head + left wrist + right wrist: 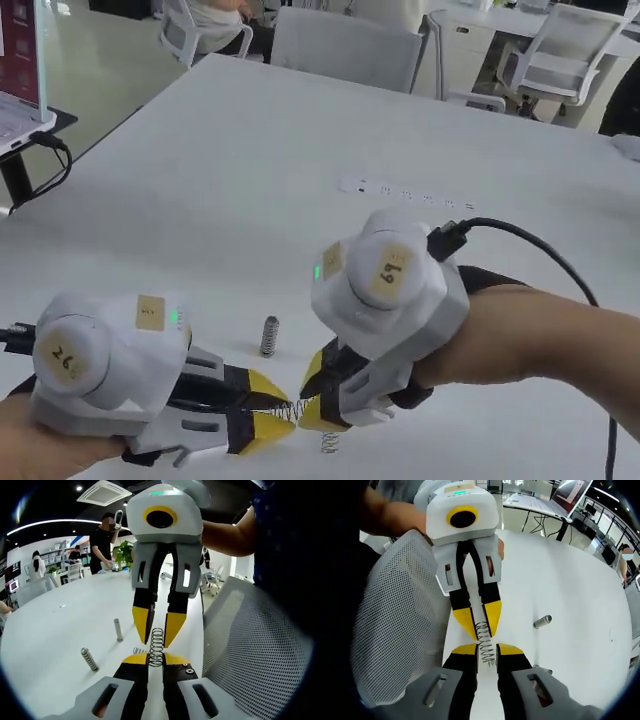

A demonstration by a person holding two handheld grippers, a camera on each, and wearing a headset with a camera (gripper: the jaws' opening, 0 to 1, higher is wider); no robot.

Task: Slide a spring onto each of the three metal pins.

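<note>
A short steel spring point(291, 408) hangs level between my two grippers just above the white table point(250, 180). My left gripper point(272, 412) pinches one end and my right gripper point(314, 406) the other, yellow tips facing each other. In the left gripper view the spring point(156, 647) runs from my own left gripper point(156, 659) up to the right gripper point(158, 630). In the right gripper view the same spring point(485, 645) links the right gripper point(487, 650) and the left gripper point(481, 622). A pin wearing a spring point(269, 336) point(90, 659) point(542, 621) stands behind. A bare pin point(118, 629) stands farther off.
Another small coil point(330, 440) sits on the table under the right gripper. A white power strip point(410, 192) lies mid-table and a laptop point(18, 95) is at the far left. A grey mesh chair back point(250, 640) stands close behind. People stand at the table's far end point(102, 545).
</note>
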